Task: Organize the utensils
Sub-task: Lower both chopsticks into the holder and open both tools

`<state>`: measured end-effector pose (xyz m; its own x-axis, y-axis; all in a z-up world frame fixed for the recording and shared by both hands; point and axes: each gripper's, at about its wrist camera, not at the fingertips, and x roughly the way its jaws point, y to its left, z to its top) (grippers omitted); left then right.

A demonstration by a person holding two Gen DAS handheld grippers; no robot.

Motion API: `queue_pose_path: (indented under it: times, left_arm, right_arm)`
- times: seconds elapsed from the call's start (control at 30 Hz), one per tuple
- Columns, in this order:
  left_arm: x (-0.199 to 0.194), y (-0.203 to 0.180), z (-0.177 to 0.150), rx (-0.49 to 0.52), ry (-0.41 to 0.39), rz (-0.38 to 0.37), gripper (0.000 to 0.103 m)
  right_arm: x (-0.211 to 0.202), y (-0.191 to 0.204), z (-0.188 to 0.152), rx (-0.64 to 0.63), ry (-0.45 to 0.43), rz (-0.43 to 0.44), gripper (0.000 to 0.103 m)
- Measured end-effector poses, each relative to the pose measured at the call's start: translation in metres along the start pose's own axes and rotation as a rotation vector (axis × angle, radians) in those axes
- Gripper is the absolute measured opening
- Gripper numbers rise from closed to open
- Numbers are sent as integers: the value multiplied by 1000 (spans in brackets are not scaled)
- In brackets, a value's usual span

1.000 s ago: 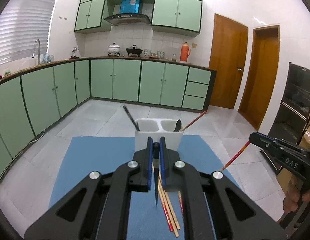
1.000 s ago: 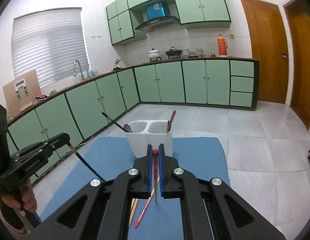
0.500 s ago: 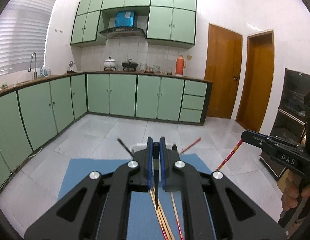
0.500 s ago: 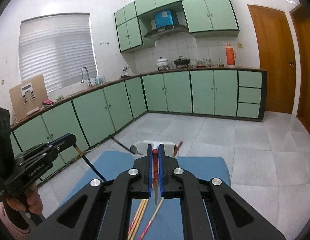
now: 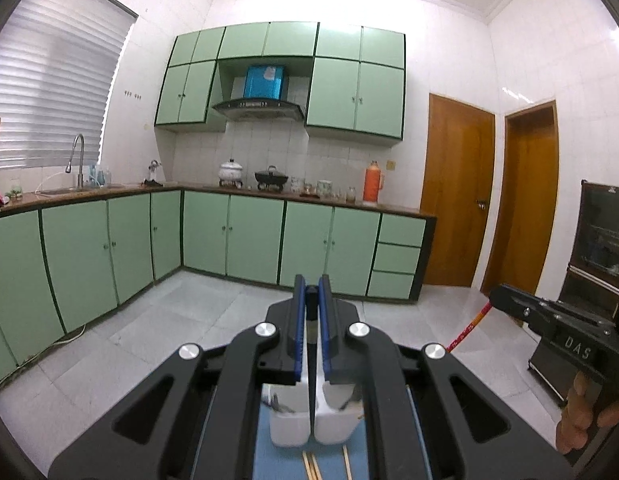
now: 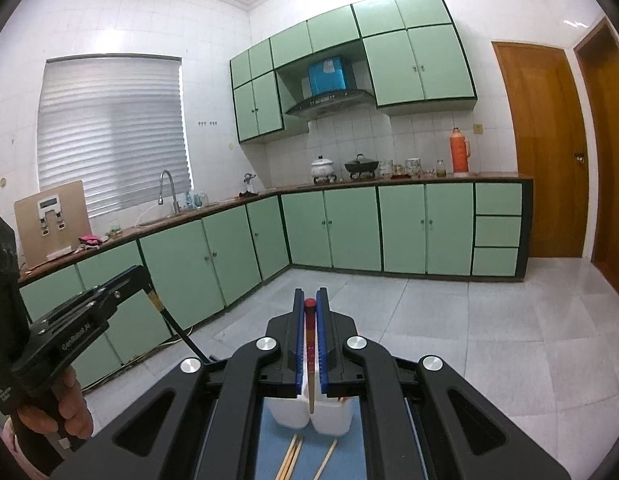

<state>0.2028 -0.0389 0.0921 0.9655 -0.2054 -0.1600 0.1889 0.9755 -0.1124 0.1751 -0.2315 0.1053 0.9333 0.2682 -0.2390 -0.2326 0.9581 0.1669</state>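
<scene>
The left gripper point(image 5: 311, 300) is pinching a dark chopstick point(image 6: 181, 332) between nearly closed jaws, tip hanging down. From the right wrist view the stick is slanting down and rightward out of that gripper toward the holder. The white two-cell holder point(image 5: 293, 428) is sitting on the blue mat point(image 6: 305, 464), just below and ahead of both grippers, with a few loose chopsticks point(image 6: 291, 458) lying on the mat in front of it. In its cells something dark is showing on the left and a reddish stick on the right, though the grippers are hiding most of it.

The right gripper point(image 6: 310, 312) is likewise closed tight on a red chopstick point(image 6: 310, 344), which is hanging nearly upright with its pale tip over the divider between the two cells.

Both sticks are probably heading into the holder. To do that well, the person is best lining each tip over one cell rather than the divider, bringing one gripper down at a time so the sticks are not crossing, and releasing only once the tip is well inside, since a thin stick dropped from above is liable to bounce off the rim.
</scene>
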Motion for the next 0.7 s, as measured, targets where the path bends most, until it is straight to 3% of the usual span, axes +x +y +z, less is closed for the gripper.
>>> queue_pose_path:
  times: [0.27, 0.5, 0.7]
  left_arm:
    - [43, -8, 9, 29, -30, 14, 6]
    - [96, -8, -22, 32, 46, 24, 6]
    - [118, 3, -45, 27, 110, 29, 6]
  right_arm:
    - [41, -5, 7, -21, 9, -31, 6]
    - [90, -15, -17, -16, 64, -45, 6]
    - [113, -21, -37, -6, 111, -28, 6]
